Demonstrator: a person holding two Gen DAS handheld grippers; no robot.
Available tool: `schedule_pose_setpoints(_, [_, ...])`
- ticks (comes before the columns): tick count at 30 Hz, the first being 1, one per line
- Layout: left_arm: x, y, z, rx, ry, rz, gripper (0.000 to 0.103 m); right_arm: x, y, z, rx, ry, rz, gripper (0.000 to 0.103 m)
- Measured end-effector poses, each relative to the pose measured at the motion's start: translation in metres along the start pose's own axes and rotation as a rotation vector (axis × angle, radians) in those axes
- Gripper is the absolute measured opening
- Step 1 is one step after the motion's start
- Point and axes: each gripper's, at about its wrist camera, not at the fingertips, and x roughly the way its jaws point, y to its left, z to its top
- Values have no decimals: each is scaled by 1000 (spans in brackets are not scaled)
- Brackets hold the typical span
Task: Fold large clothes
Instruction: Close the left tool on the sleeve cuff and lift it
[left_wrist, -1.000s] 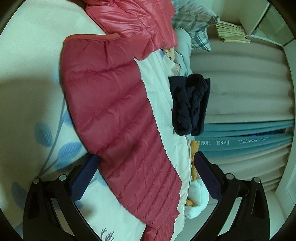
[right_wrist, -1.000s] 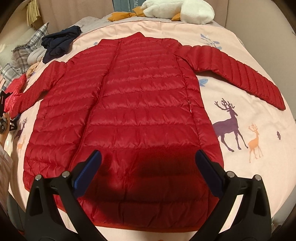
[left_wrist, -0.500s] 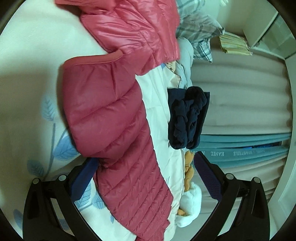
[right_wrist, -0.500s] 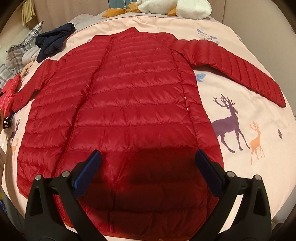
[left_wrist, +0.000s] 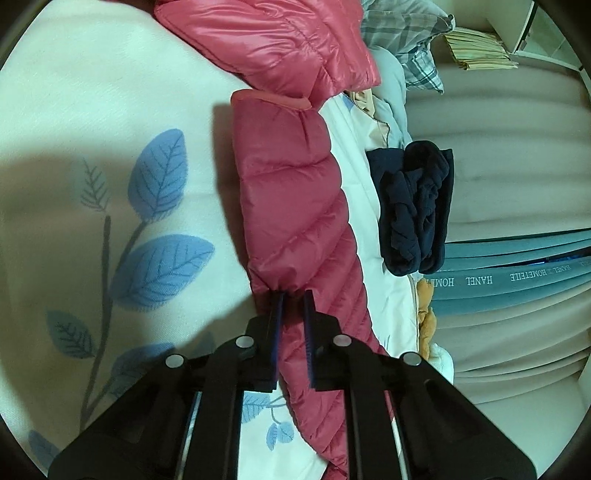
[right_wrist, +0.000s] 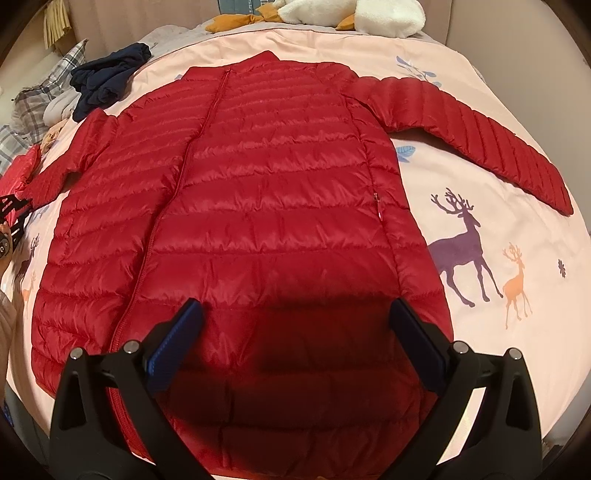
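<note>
Since a second ago the left hand-held gripper is closing onto the sleeve of the red quilted puffer jacket, which lies flat, front up, on the bed with its deer-printed pink sheet; the right hand-held gripper hovers released above the hem

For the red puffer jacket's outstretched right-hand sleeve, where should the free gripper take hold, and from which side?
Probably at the cuff end of the sleeve, coming in from the bed's open side over the deer print. It lies flat, straight and clear of the red puffer jacket body, so its thin edge fits the open right gripper. The left gripper is closing on the other sleeve.
</note>
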Motion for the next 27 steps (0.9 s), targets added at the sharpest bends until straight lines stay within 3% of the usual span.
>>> schedule_pose_setpoints(3, [-1, 0, 0, -19, 14, -4, 11, 1, -1, 1, 7, -1, 2, 101])
schedule_pose_setpoints(7, [-2, -11, 0, 61, 13, 50, 8, 3, 1, 0, 6, 2, 6, 101])
schedule_pose_setpoints(9, [-3, -17, -2, 91, 2, 51, 1, 2, 1, -1, 3, 1, 10, 101])
schedule_pose_setpoints(14, [-6, -29, -8, 142, 0, 39, 0, -1, -5, -1, 15, -5, 9, 101])
schedule_pose_setpoints(17, [-4, -14, -6, 56, 40, 13, 0, -1, -7, -2, 29, -3, 12, 101])
schedule_pose_setpoints(24, [-12, 11, 0, -39, 16, 48, 4, 0, -6, -2, 16, -1, 9, 101])
schedule_pose_setpoints(27, [-14, 19, 10, -91, -4, 36, 18, 2, -7, 0, 21, 1, 4, 101])
